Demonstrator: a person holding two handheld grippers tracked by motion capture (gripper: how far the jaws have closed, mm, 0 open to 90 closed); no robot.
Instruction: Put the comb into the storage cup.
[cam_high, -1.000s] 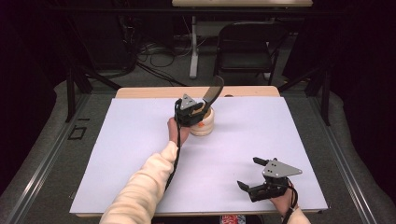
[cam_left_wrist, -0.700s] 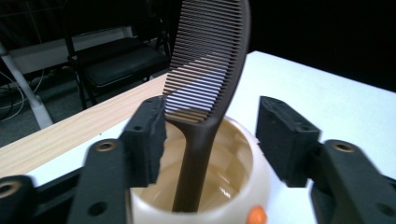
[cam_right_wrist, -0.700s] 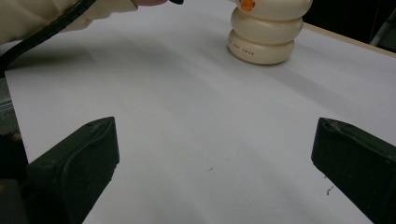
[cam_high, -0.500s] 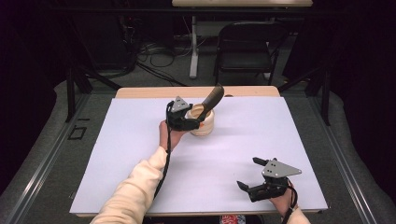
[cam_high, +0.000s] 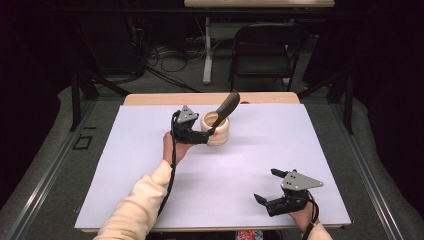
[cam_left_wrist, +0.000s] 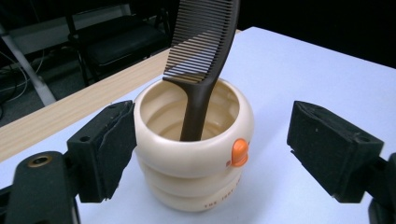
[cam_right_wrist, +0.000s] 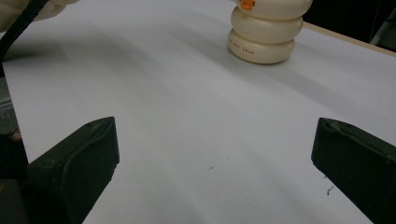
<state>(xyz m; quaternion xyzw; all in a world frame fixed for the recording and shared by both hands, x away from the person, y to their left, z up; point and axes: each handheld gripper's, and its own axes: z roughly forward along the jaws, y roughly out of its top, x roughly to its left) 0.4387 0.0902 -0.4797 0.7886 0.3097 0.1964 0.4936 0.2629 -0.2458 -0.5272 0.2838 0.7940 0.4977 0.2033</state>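
— how many things are on the bench (cam_high: 150, 190) right now?

— two. one cream ribbed cup (cam_high: 216, 131) toward the far edge, standing upright, and one dark comb (cam_high: 226, 107) with its handle down inside the cup, leaning, teeth up top. plus my two grippers, one in each hand.

— and your left fingers?

— my left gripper (cam_high: 202, 136) is at the cup's left side in the high view. its fingers have just been opening and now stand wide. the cup sits between them: the left pad (cam_left_wrist: 112, 142) is just at the cup's wall, and i cannot tell if it brushes it, while the other pad is well clear. nothing is gripped.

— the right?

— my right gripper (cam_high: 267, 189) sits near the front right corner of the bench, well apart from the cup, fingers wide with bare white surface between them.

— what does each camera add?

— the left gripper view gives the comb's (cam_left_wrist: 203, 51) fine teeth, the inside of the cup (cam_left_wrist: 196, 158), an orange tab (cam_left_wrist: 239, 152) on its wall and small lettering low down. the right gripper view catches the cup's (cam_right_wrist: 264, 35) lower rings from far off. the high view adds a chair (cam_high: 265, 50) and cables on the floor beyond the bench.
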